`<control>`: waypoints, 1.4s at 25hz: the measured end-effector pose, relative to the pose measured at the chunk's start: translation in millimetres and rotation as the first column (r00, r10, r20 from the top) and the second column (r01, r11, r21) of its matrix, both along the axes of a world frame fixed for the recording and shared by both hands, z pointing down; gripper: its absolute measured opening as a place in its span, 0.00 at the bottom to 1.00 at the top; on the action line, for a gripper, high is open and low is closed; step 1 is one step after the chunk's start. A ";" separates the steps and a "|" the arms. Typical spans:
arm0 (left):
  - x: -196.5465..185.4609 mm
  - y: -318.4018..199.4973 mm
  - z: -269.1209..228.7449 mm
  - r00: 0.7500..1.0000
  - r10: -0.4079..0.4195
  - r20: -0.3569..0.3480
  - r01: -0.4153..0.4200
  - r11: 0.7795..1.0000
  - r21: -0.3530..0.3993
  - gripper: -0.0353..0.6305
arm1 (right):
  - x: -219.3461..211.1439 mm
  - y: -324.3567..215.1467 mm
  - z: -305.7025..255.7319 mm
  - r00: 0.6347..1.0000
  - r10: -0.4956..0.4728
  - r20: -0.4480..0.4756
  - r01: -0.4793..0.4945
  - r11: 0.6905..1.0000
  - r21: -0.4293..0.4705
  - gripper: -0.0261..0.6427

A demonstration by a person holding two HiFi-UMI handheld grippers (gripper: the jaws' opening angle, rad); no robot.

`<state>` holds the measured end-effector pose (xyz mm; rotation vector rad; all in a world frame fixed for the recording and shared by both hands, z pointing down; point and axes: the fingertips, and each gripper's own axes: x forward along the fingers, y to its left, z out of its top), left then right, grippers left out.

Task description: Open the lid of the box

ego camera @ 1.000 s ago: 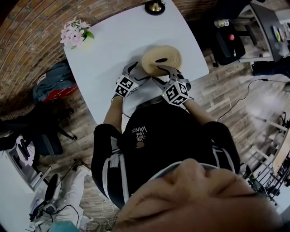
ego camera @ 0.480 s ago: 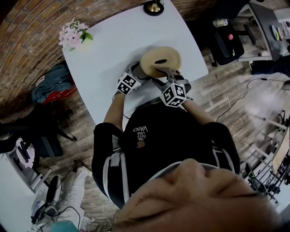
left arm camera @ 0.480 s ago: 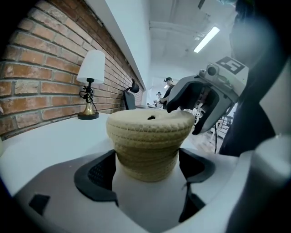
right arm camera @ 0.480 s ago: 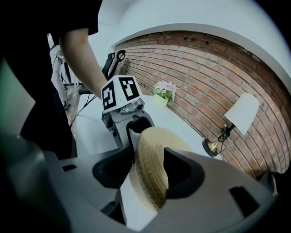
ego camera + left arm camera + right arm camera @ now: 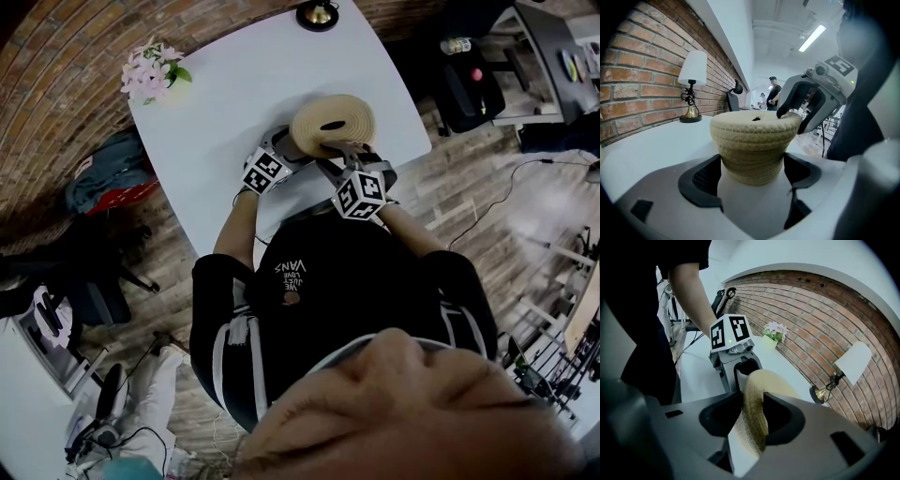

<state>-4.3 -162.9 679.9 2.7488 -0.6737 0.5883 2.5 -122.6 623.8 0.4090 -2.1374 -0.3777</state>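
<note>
Box [image 5: 752, 159]: woven rope, round, upright on the white table [image 5: 244, 84]. It stood at the table's near edge, right of centre, just ahead of me. Lid [image 5: 333, 120] sat on the box, wider than the body, with a dark slot in its top. Not yet off.

Left gripper [image 5: 284, 150]: at the box's near left, held low. Its jaws stood one on each side of the body, under the lid's overhang. Both pads lay against the rope, so I had a hold on the body.

Right gripper [image 5: 345, 152]: at the box's near right, tipped steeply down onto the lid's near rim. Its jaws had just been closing with the rim edge-on between them. Both pads met the rope in a fairly narrow pinch on the lid.

Further out: lamp [image 5: 319, 13] at the table's far edge, flowers [image 5: 155, 70] at the far left corner. Brick wall [image 5: 811, 310] ran behind both. Wood floor [image 5: 469, 206] lay to the right of the table.
</note>
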 end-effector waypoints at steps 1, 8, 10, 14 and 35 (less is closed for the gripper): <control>-0.4 -0.2 0.9 1.000 0.000 0.001 0.000 1.000 0.000 0.70 | -0.2 -0.1 -0.3 1.000 0.000 0.001 0.000 1.000 0.000 0.25; 0.0 0.7 2.7 1.000 0.005 0.009 -0.005 1.000 -0.002 0.70 | 1.5 -6.2 -15.3 0.993 0.062 0.096 -0.058 0.998 -0.040 0.23; 0.9 0.7 0.5 1.000 0.004 0.006 -0.004 1.000 -0.002 0.69 | 2.2 -6.9 -19.2 0.992 0.065 0.110 -0.061 0.997 -0.039 0.22; 1.8 0.4 0.7 1.000 0.004 0.010 -0.004 1.000 -0.005 0.69 | 4.4 -7.8 -24.7 0.989 0.067 0.131 -0.063 0.997 -0.036 0.21; 0.0 0.5 4.9 0.999 -0.026 0.032 0.027 0.999 -0.038 0.69 | 20.6 -41.1 -84.6 0.914 0.196 0.354 -0.177 0.980 -0.085 0.17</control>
